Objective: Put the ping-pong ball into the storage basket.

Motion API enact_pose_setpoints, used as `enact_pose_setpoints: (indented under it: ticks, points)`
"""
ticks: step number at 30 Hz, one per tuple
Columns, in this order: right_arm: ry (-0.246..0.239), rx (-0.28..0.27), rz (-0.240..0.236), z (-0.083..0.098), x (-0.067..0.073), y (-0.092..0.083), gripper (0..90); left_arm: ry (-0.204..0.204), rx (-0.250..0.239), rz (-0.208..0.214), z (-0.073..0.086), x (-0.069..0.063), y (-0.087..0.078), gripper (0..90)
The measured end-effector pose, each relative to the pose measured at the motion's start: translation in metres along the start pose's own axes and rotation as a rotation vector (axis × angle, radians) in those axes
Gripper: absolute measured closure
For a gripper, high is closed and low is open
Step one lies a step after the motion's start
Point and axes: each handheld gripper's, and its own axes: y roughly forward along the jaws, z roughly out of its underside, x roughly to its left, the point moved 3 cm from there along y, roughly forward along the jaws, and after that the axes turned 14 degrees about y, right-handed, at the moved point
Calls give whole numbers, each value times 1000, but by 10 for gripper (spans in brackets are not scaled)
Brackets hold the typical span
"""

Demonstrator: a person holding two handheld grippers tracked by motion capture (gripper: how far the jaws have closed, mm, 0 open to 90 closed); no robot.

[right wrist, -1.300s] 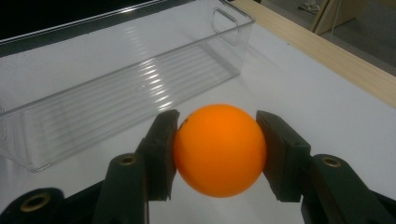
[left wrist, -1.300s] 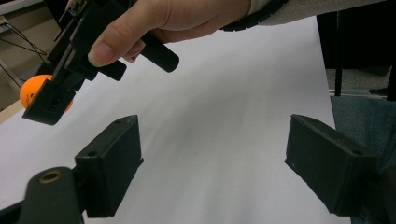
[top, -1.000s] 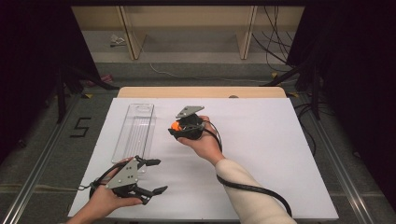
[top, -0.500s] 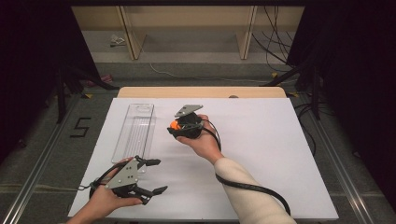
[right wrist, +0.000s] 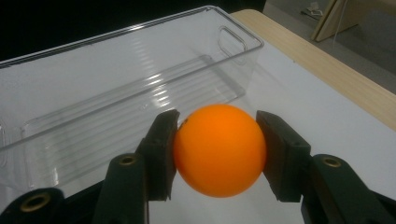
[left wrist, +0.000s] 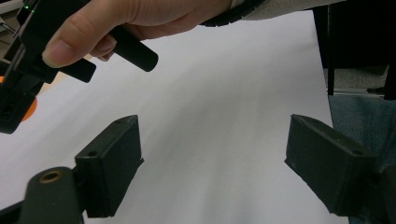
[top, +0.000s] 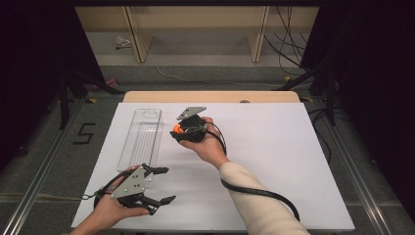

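Cream sleeve [top: 254, 196]; black tool [top: 188, 131], grey three-cornered plate, black cable [top: 264, 193].

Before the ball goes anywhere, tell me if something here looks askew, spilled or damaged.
Nothing stands out. The right gripper holds the orange ball squarely between its pads. The clear bin lies flat and whole on the white table, nothing in it. The left gripper is open over bare table.

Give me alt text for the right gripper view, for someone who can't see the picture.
An orange ball is clamped between the two black jaws of the right gripper, one pad pressed on each side. Behind it stands an empty clear plastic bin on a white table surface, with a strip of wooden table edge at the upper right.
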Motion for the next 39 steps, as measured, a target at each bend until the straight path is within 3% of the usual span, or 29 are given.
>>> enact_pose_setpoints:
  ticks: [39]
  points:
    - [-23, 4, -17, -14, 13, 15, 515, 12, 9, 15, 0, -2, 1, 180]
